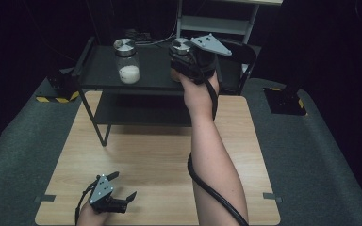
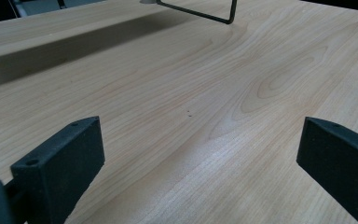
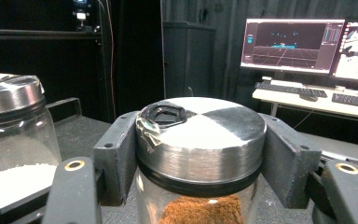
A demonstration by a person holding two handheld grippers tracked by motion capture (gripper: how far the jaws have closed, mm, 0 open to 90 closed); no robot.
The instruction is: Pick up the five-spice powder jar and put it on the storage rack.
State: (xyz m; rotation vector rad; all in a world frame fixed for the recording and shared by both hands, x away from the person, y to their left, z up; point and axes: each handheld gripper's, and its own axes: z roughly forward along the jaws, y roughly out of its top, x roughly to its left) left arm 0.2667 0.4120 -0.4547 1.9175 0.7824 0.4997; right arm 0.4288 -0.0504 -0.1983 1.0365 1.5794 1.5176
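Right gripper view shows the right hand-held gripper [image 3: 200, 154] clamped around the metal lid of the jar of brown powder [image 3: 200, 140], which stands upright on the black shelf [image 1: 155, 77] at upper centre. Its lower body is cut off. The left hand-held gripper [image 1: 122, 186], spread and empty, rests on the counter [image 1: 151, 155], far away.

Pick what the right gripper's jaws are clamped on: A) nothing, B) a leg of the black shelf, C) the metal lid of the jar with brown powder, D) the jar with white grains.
C: the right gripper has its jaws pressed on both sides of the brown-powder jar's lid.
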